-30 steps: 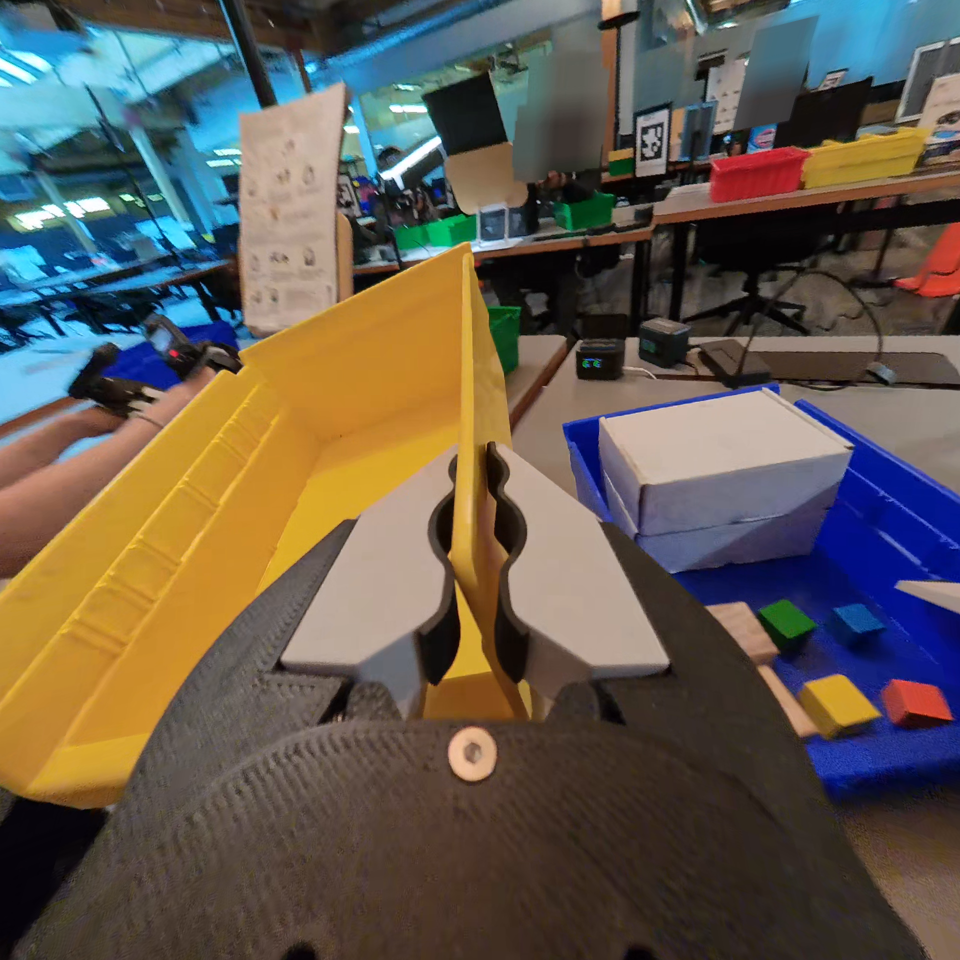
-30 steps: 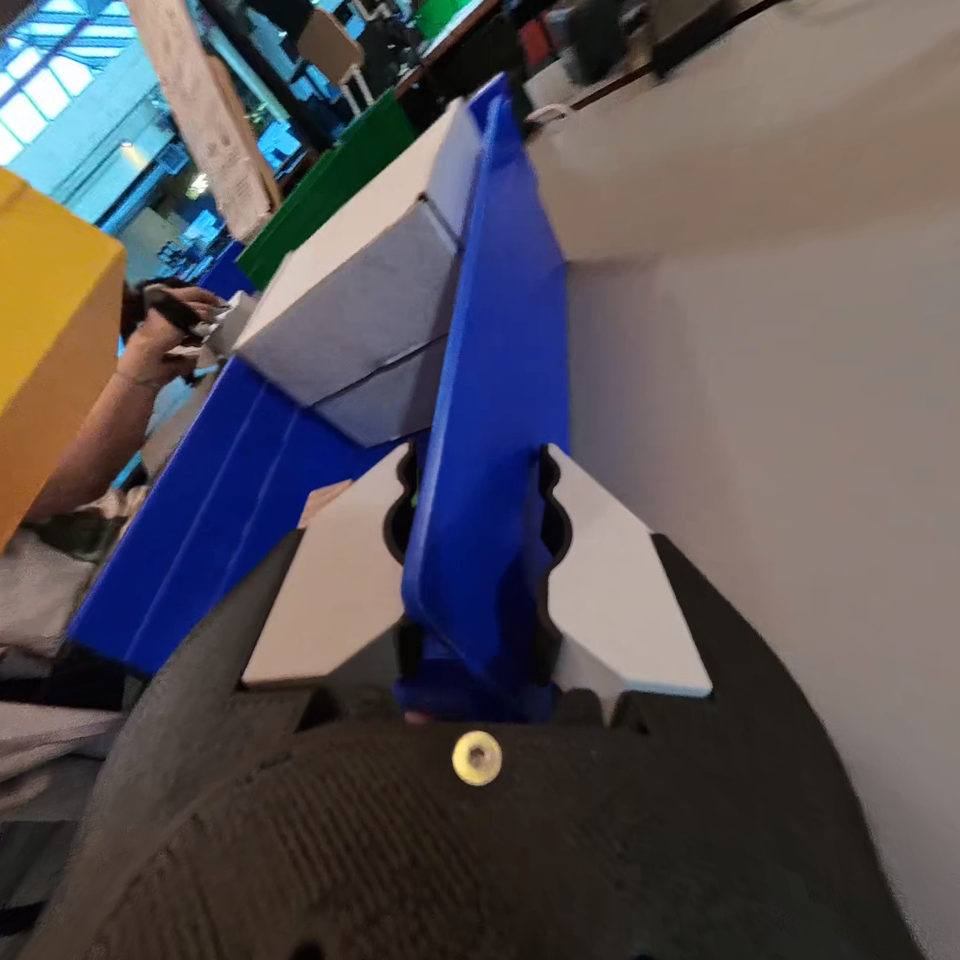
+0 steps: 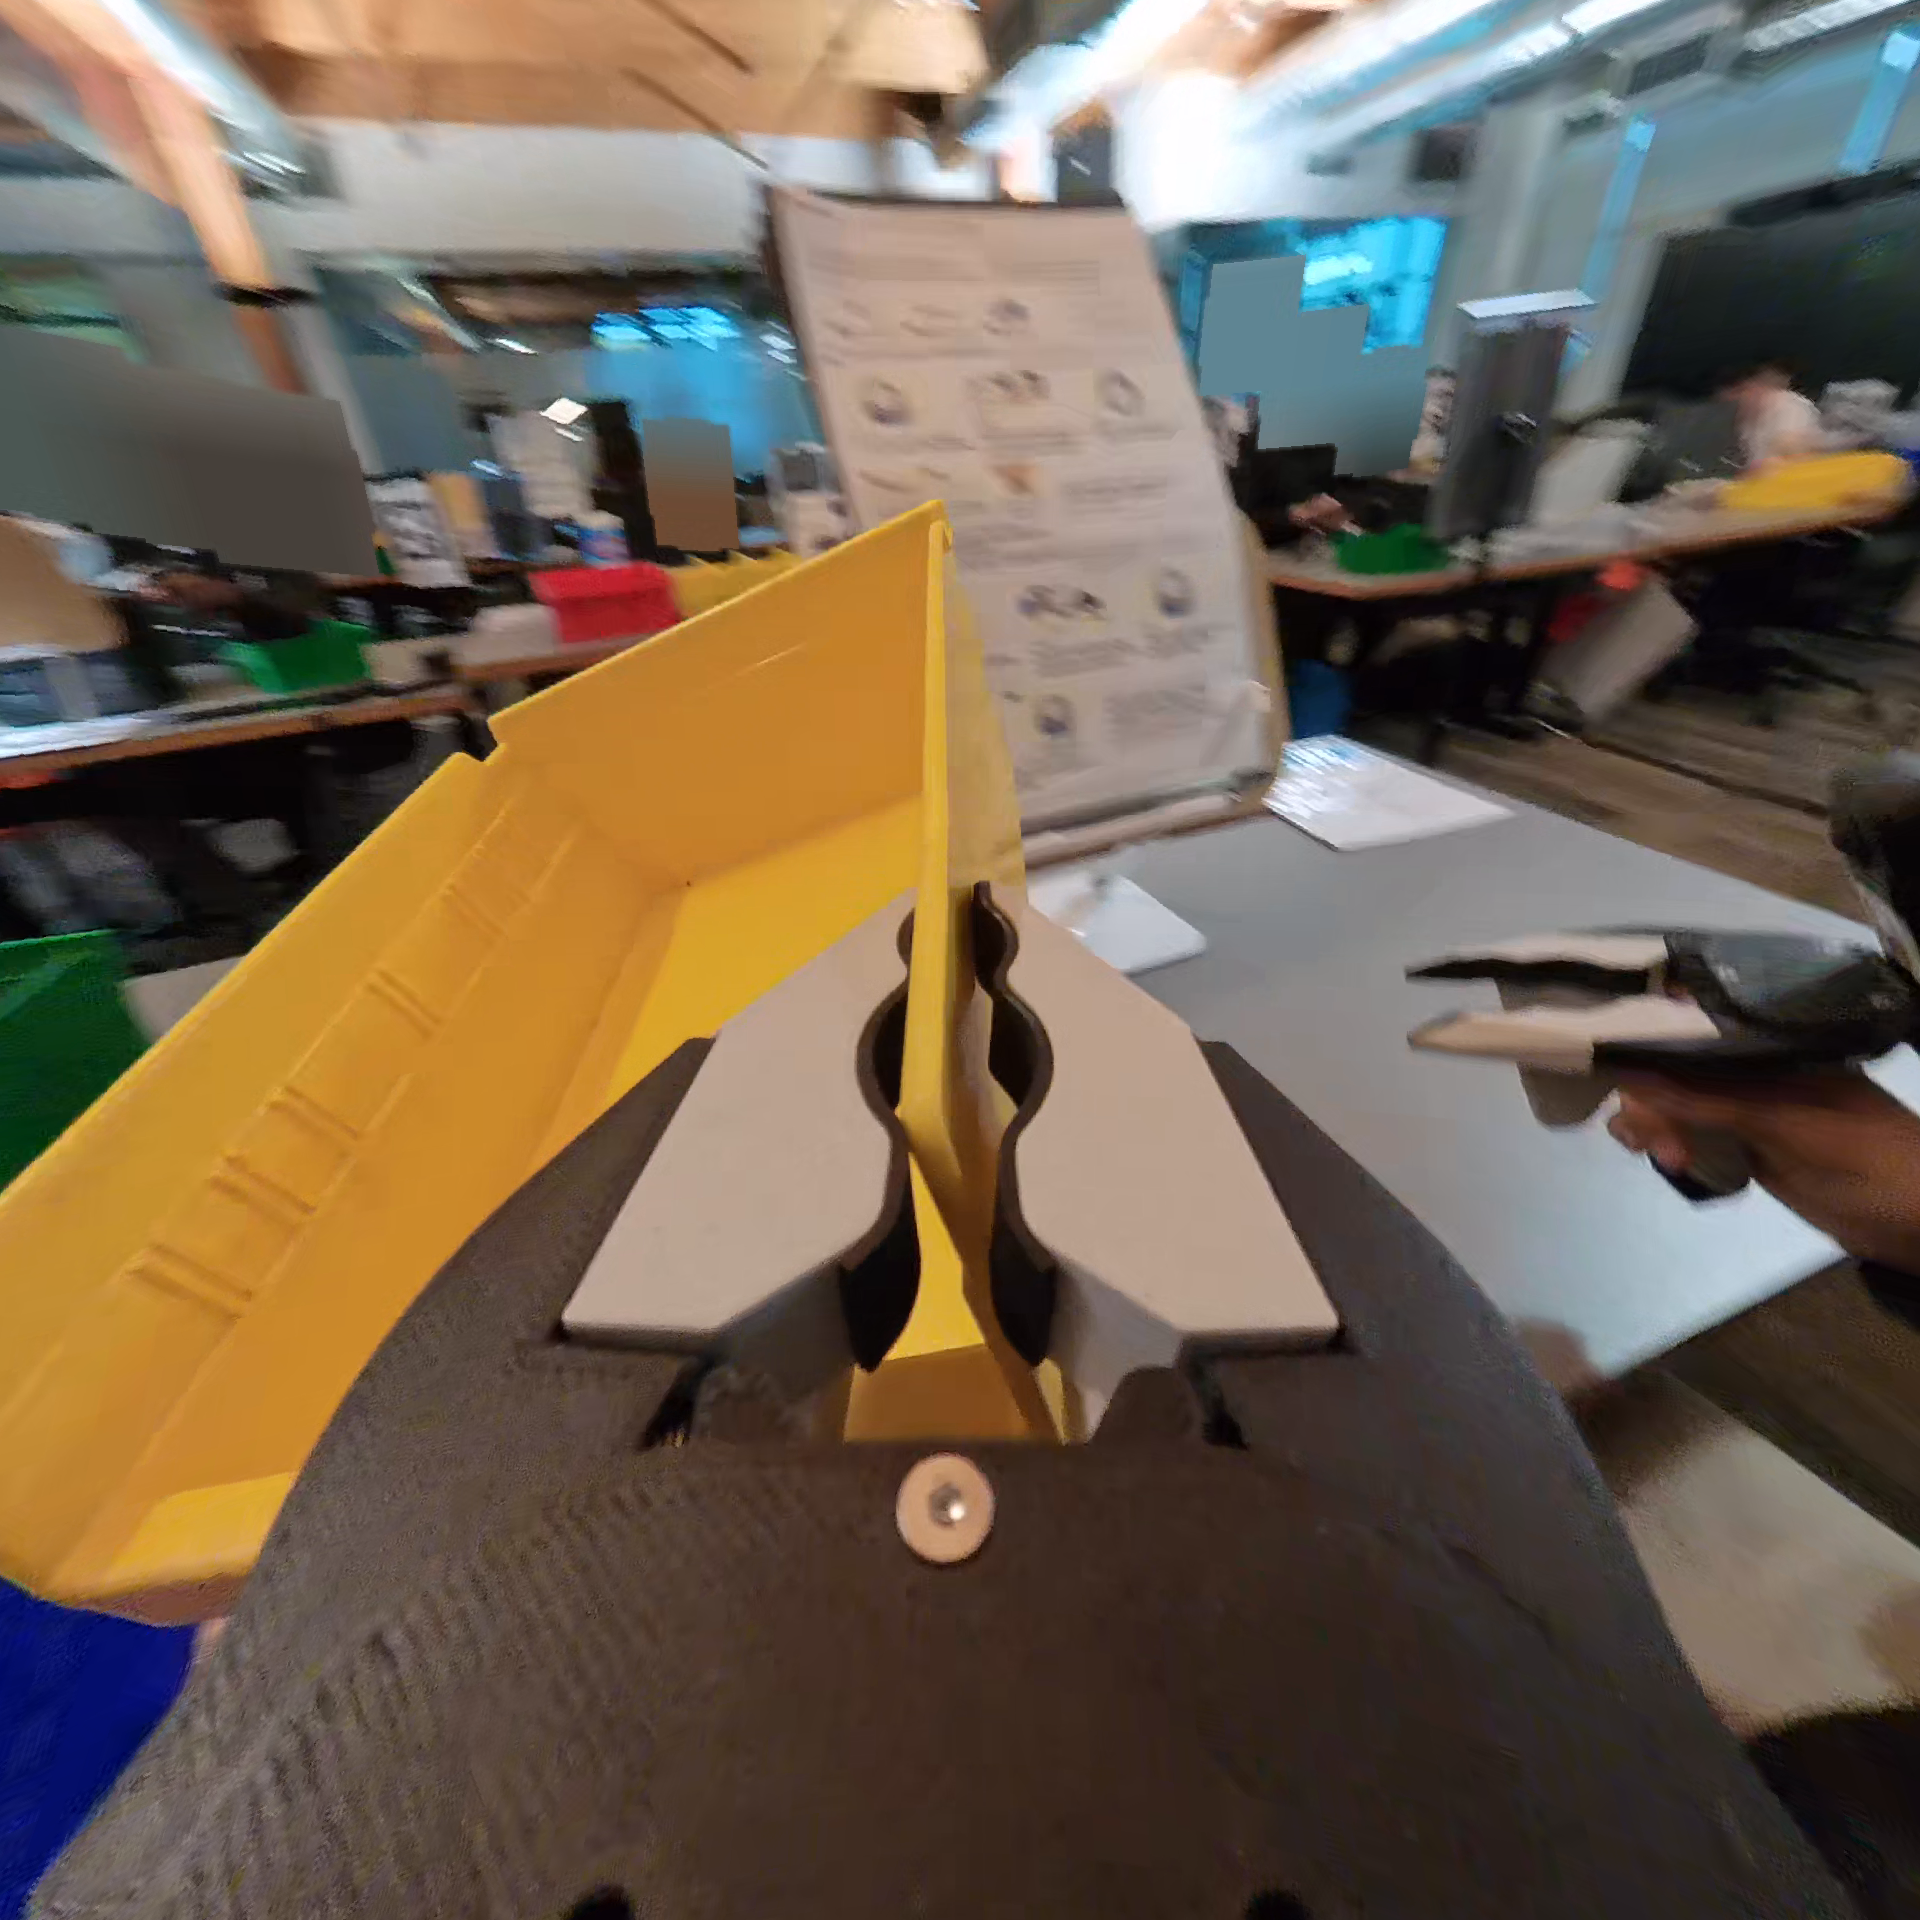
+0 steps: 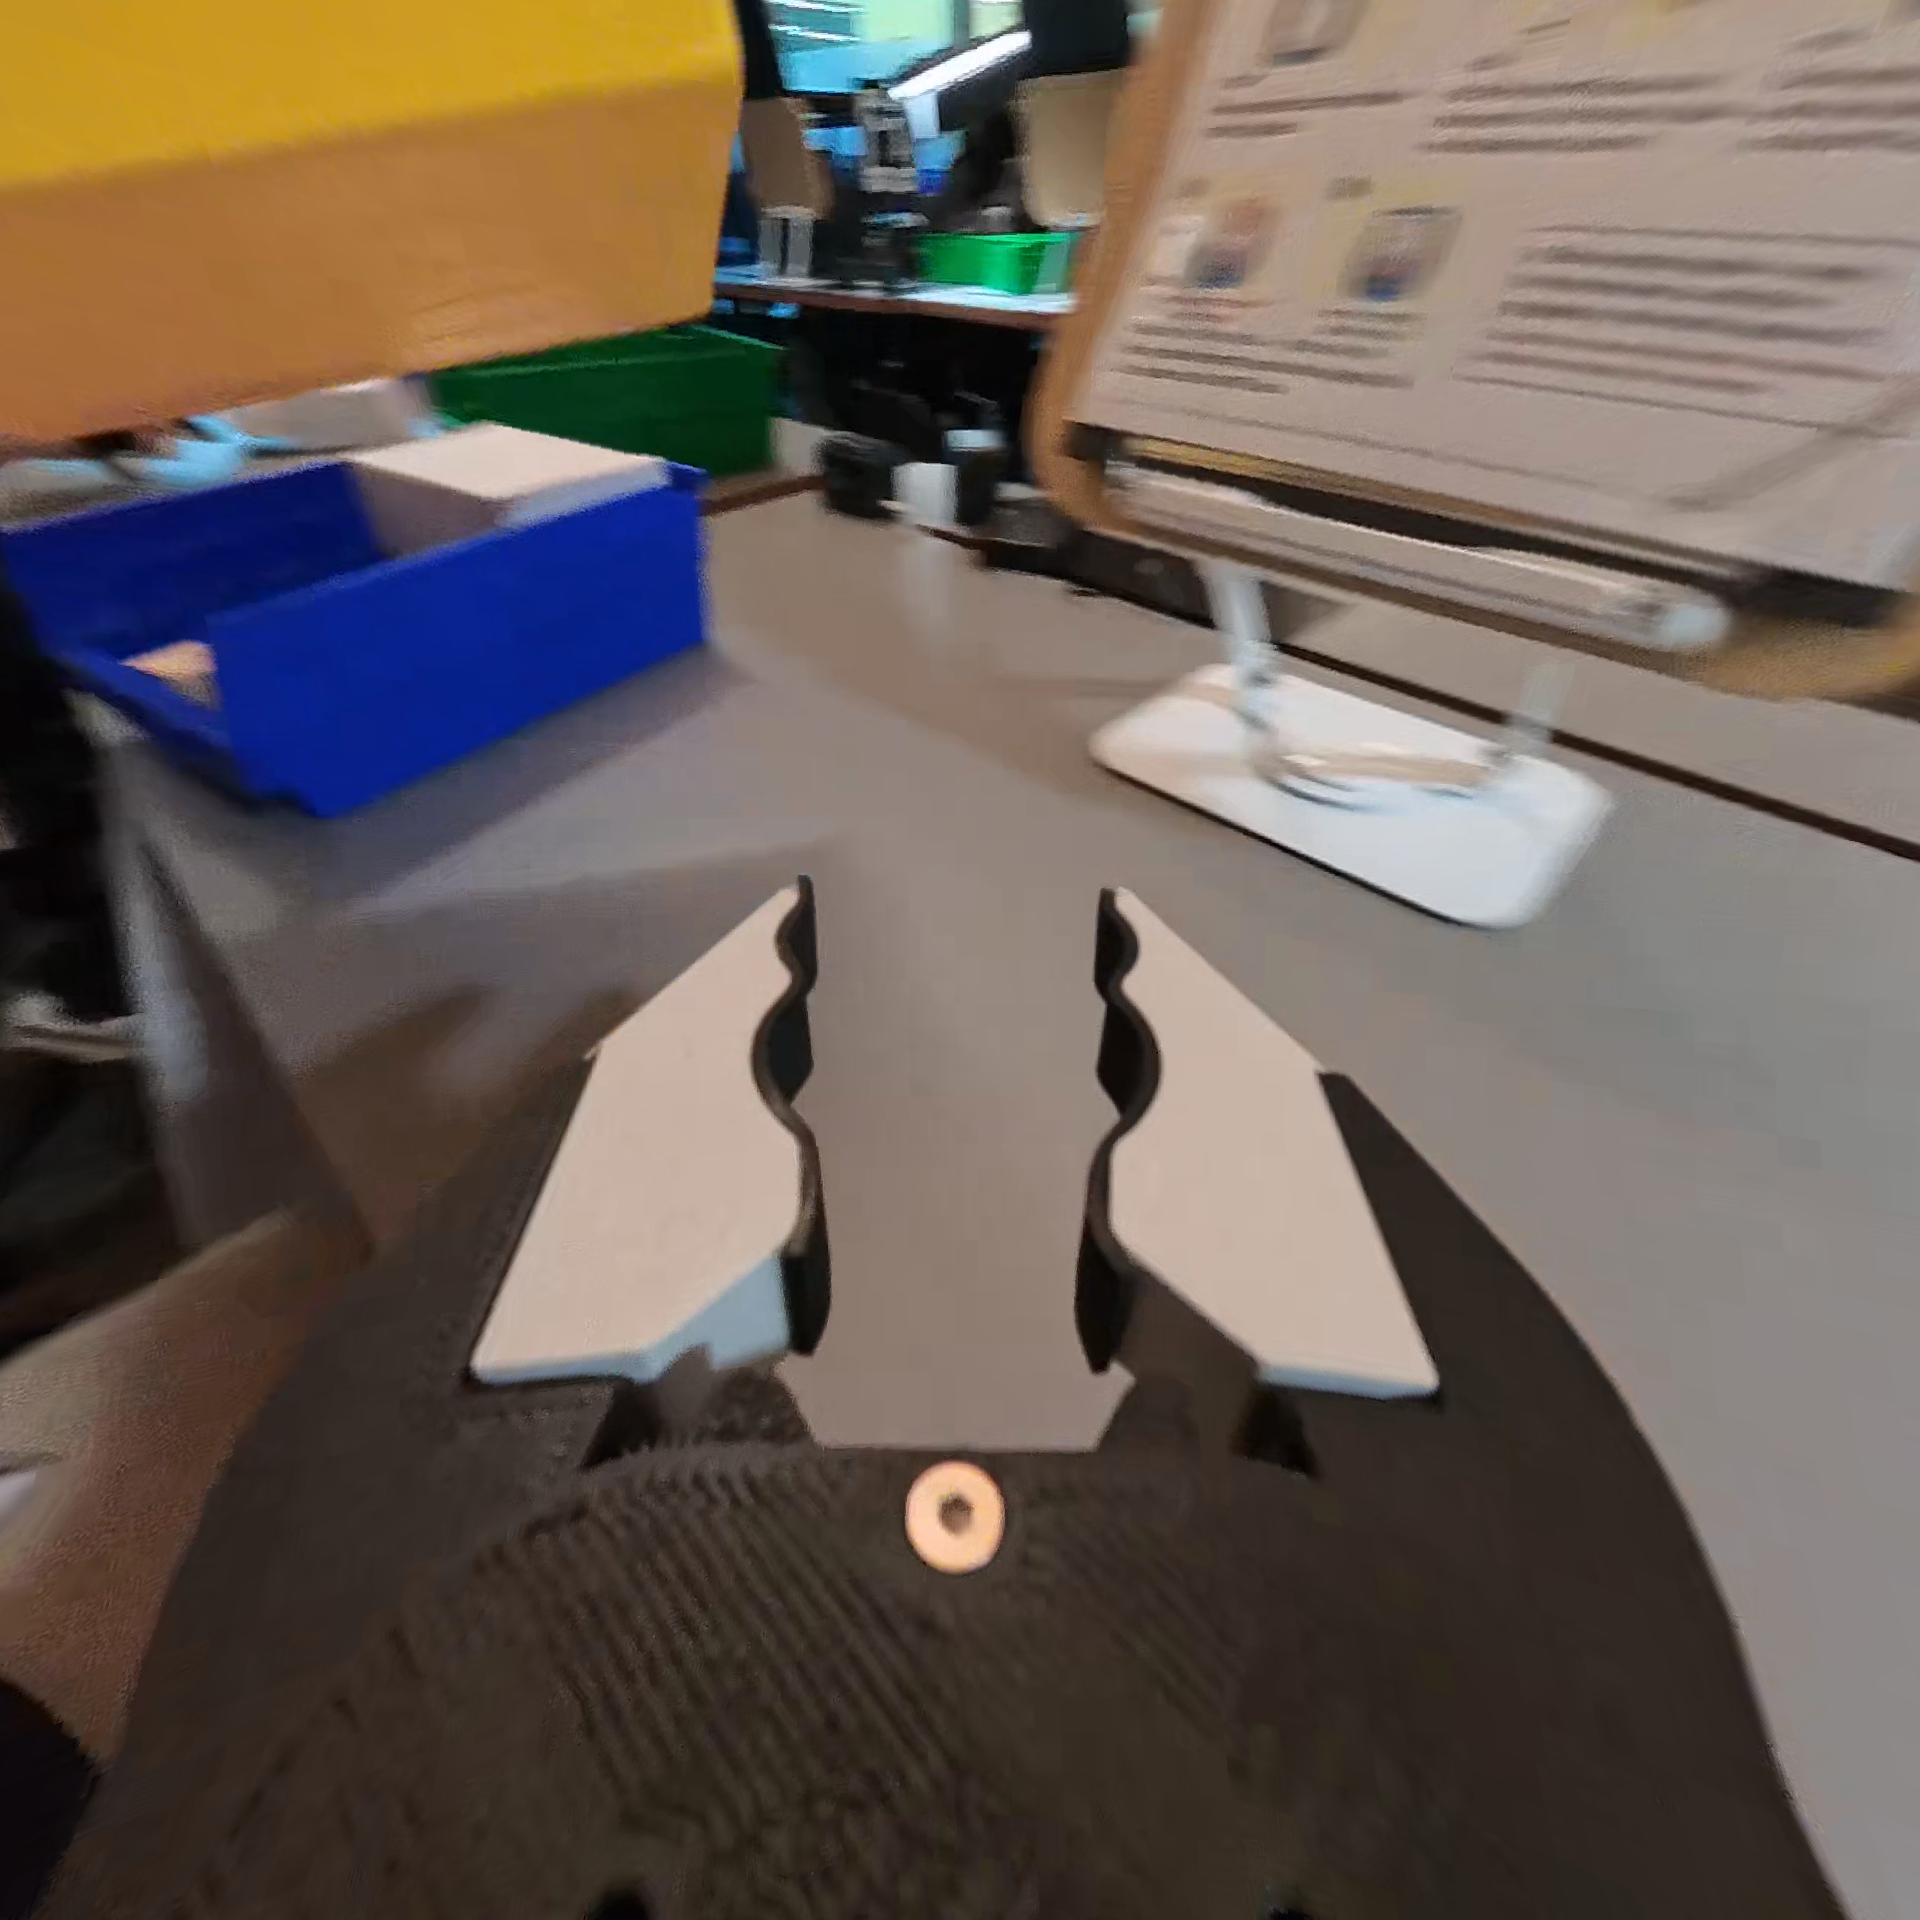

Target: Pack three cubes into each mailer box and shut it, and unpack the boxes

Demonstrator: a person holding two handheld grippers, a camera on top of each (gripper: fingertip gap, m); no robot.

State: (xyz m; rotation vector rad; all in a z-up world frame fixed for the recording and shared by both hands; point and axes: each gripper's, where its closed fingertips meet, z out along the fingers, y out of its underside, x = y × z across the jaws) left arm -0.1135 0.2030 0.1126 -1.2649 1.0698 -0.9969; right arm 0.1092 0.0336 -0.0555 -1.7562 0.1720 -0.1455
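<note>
Above the grey worktop, the left gripper carries the empty yellow bin by its wall, while the right gripper, jaws now apart, has released the blue bin holding a white mailer box, suggesting setup continues.

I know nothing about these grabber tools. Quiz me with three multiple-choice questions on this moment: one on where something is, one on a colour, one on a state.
1. Where does the blue bin sit?
A. on the grey table
B. on the floor
C. on a chair

2. What colour is the bin in the left gripper?
A. red
B. yellow
C. green

3. How is the right gripper?
A. shut on a cube
B. shut on a box
C. open, empty

Answers: 1 A, it rests on the grey table. 2 B, the fingers pinch the yellow bin's wall. 3 C, bare table shows between its fingers.
</note>
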